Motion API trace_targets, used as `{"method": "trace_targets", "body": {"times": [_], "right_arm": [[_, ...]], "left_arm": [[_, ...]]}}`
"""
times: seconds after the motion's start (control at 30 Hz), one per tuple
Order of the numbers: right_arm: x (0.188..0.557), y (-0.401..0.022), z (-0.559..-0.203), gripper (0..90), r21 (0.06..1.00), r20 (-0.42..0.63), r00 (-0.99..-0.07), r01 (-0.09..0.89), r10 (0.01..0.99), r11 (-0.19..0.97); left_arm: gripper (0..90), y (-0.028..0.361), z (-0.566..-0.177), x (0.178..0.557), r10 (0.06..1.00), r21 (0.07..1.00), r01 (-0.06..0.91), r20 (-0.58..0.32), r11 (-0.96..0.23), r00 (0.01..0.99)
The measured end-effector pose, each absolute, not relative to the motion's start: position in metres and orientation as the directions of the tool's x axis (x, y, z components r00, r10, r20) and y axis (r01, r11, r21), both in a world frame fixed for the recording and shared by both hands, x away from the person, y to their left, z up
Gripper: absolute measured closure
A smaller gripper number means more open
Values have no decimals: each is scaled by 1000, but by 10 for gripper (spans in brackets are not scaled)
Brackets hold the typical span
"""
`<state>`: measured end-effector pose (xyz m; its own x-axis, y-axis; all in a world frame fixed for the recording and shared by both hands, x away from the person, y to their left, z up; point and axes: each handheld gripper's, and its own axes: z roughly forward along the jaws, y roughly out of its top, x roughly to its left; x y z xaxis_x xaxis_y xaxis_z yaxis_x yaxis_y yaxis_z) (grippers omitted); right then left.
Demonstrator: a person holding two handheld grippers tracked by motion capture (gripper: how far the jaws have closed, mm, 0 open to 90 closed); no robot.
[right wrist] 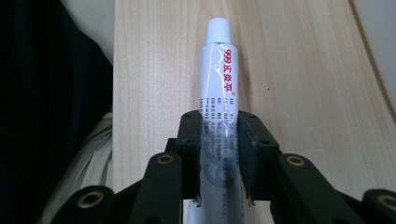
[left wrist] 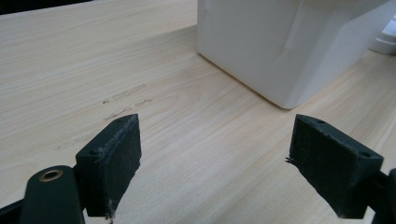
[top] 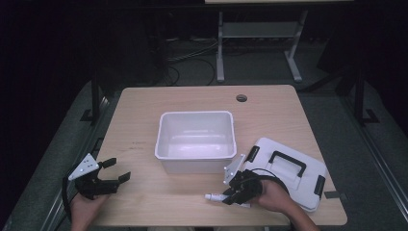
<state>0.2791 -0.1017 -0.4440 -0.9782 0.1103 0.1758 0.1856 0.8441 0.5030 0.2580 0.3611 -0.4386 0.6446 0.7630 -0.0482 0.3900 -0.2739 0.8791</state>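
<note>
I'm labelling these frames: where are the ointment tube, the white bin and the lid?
ointment tube [right wrist: 219,79], right gripper view, printed body above the jaws.
white bin [top: 195,165], high view, near outer wall.
lid [top: 288,175], high view, flat white top.

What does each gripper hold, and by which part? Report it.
The right gripper is shut on the tube, clamping its lower body, with the cap end sticking out past the jaws. The left gripper is open and holds nothing.

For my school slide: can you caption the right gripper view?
The right gripper clamps a white ointment tube above the wooden table.
</note>
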Motion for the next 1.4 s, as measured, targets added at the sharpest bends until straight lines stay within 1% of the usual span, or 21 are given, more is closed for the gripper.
{"method": "trace_targets", "body": {"times": [0.2, 0.77, 1.1, 1.4], "right_arm": [[278, -103, -428, 713, 516, 165, -981, 171, 99, 839], [277, -102, -395, 713, 540, 131, -988, 140, 82, 830], [275, -93, -381, 713, 541, 114, -992, 113, 61, 833], [284, -85, -355, 713, 558, 94, -994, 94, 50, 825]], "left_arm": [[160, 361, -439, 258, 763, 879, 390, -47, -275, 645], [160, 363, -439, 258, 766, 882, 390, -53, -265, 641], [160, 363, -440, 259, 763, 882, 392, -58, -263, 643], [160, 364, -440, 259, 765, 883, 392, -61, -258, 641]]}}
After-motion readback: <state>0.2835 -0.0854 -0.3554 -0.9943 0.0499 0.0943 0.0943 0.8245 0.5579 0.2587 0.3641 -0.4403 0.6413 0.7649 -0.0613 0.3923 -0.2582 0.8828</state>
